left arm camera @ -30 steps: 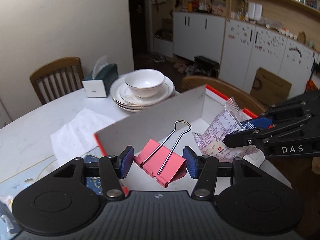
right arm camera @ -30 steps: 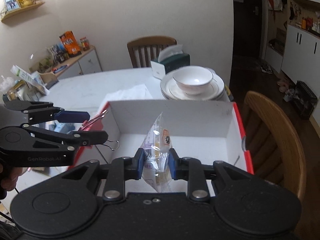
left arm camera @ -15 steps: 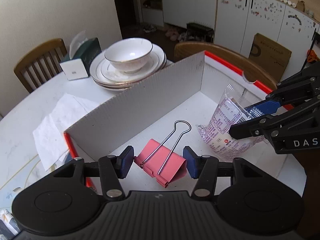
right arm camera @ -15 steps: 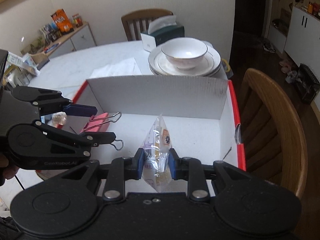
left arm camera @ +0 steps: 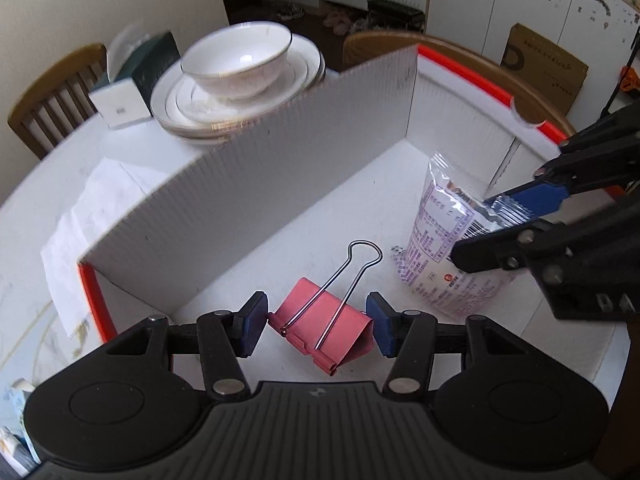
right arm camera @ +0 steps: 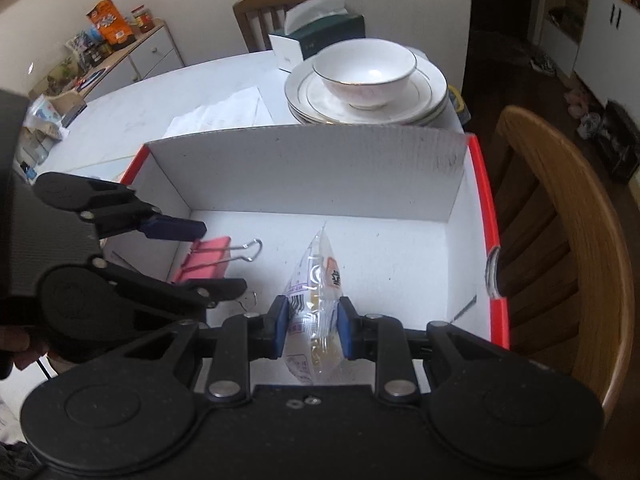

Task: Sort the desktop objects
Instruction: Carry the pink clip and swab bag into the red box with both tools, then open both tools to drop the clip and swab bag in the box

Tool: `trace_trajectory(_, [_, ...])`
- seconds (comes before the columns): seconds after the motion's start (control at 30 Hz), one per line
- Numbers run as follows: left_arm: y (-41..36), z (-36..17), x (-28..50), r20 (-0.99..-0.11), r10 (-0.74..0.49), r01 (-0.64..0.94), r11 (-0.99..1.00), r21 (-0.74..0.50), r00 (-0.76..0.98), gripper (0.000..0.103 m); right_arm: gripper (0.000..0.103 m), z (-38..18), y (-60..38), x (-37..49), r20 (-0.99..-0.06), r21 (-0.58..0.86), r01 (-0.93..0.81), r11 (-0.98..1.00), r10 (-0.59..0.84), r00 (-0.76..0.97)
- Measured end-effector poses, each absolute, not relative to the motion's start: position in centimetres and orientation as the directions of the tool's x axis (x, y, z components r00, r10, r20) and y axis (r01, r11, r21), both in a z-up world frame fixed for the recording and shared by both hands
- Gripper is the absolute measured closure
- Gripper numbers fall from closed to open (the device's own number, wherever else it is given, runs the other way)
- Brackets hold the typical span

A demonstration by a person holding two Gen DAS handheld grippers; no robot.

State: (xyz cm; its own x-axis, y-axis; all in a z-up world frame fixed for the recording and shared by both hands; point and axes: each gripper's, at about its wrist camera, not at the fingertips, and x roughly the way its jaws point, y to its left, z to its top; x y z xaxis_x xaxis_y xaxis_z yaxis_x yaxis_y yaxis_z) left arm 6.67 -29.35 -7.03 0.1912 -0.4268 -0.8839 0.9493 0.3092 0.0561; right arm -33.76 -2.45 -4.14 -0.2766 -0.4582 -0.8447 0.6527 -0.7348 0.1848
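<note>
My left gripper (left arm camera: pixel 316 330) is shut on a pink binder clip (left arm camera: pixel 322 330) and holds it inside the white box with red rims (left arm camera: pixel 256 184). The clip's wire handles point forward. My right gripper (right arm camera: pixel 312 330) is shut on a clear snack packet (right arm camera: pixel 316 300) and holds it upright in the same box (right arm camera: pixel 304 168), to the right of the clip (right arm camera: pixel 204 260). The packet (left arm camera: pixel 444 248) and the right gripper's fingers (left arm camera: pixel 532 200) show at the right of the left wrist view. The left gripper (right arm camera: pixel 200 256) shows at the left of the right wrist view.
A white bowl on stacked plates (right arm camera: pixel 366 76) and a tissue box (right arm camera: pixel 320 34) stand behind the box. A sheet of paper (right arm camera: pixel 224 110) lies on the table at the left. A wooden chair (right arm camera: pixel 560 240) stands by the box's right side.
Both grippers have moved forward and down into the box, carrying the clip and the packet. Both grips are unchanged.
</note>
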Motion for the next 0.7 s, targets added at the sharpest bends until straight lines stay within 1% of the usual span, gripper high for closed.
trace_trajectory(0.1, [-29.6,-7.8,6.8,-0.901,-0.402,0.954,0.298,0.041,0.165,0.049,0.076,-4.7,-3.0,-33.5,-0.859,0.169,0.663,-0.729,-0.439,-0.264])
trace_trajectory(0.23, [-29.6,-8.4,6.7,-0.912,-0.383,0.957,0.287,0.033,0.147,0.049,0.073,-5.3,-2.7,-34.4,-0.862,0.193,0.637,-0.746,-0.440,-0.253])
trace_trajectory(0.47, [-29.6,-8.6,6.5,-0.922,-0.369,0.962,0.272,0.016,0.119,0.049,0.068,-5.6,-2.8,-34.6,-0.871,0.189,0.628,-0.755,-0.425,-0.248])
trace_trajectory(0.5, [-29.5,-8.5,6.5,-0.922,-0.368,0.962,0.274,0.017,0.121,0.049,0.065,-5.6,-2.8,-34.6,-0.871,0.189,0.627,-0.756,-0.424,-0.248])
trace_trajectory(0.63, [-29.0,-8.0,6.4,-0.907,-0.398,0.957,0.290,0.015,0.135,0.048,0.058,-5.7,-2.5,-34.6,-0.875,0.179,0.618,-0.765,-0.412,-0.256])
trace_trajectory(0.67, [-28.9,-7.8,6.4,-0.905,-0.406,0.957,0.291,0.004,0.127,0.046,0.053,-5.7,-2.4,-34.5,-0.874,0.179,0.614,-0.768,-0.411,-0.259])
trace_trajectory(0.7, [-28.8,-7.8,6.5,-0.902,-0.414,0.957,0.292,-0.006,0.120,0.046,0.050,-5.7,-2.3,-34.5,-0.872,0.178,0.612,-0.771,-0.411,-0.264])
